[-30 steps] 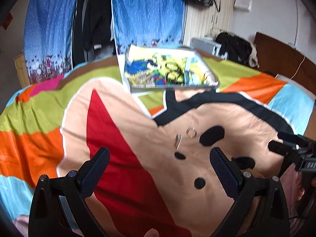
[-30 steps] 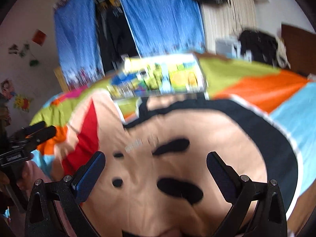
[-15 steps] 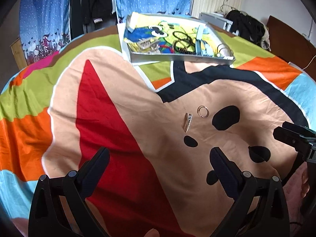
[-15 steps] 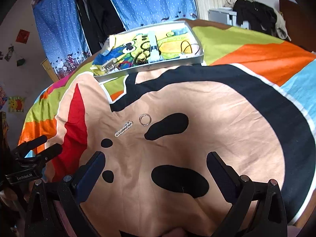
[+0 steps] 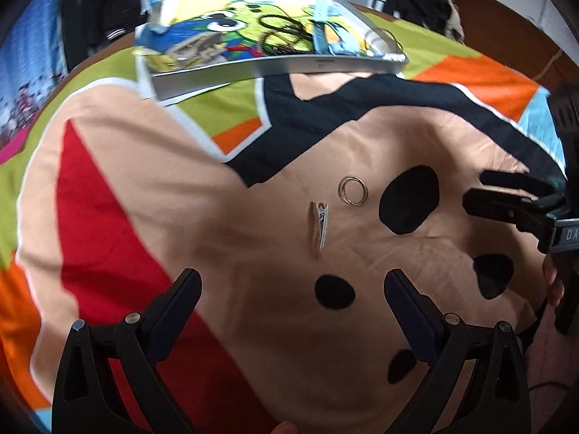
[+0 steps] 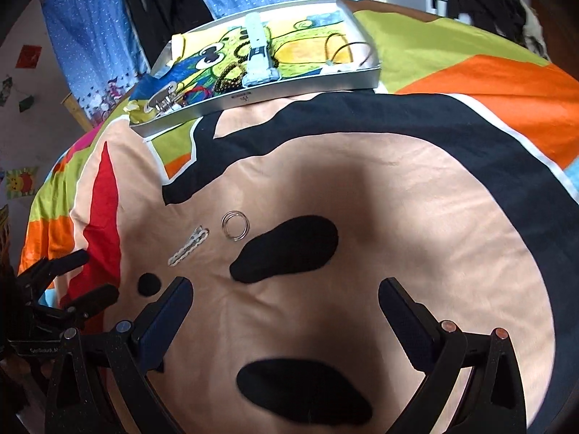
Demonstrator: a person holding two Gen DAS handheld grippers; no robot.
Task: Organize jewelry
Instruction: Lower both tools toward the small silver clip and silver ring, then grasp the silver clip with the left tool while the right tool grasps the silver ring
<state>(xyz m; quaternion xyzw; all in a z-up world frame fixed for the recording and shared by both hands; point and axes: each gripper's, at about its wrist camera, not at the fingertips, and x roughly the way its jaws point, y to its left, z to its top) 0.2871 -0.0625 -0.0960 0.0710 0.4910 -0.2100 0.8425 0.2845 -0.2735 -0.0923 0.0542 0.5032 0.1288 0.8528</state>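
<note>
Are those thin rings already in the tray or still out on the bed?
Out. The thin rings lie on the bedspread beside a hair clip, well short of the tray.

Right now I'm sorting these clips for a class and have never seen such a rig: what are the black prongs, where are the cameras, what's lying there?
Each picture comes from a camera on a hand-held gripper, looking along its two fingers. The left gripper and right gripper are both open and hold nothing. On the colourful bedspread lie a small hair clip and, beside it, thin silver rings. Further back sits a tray already holding jewelry.
</note>
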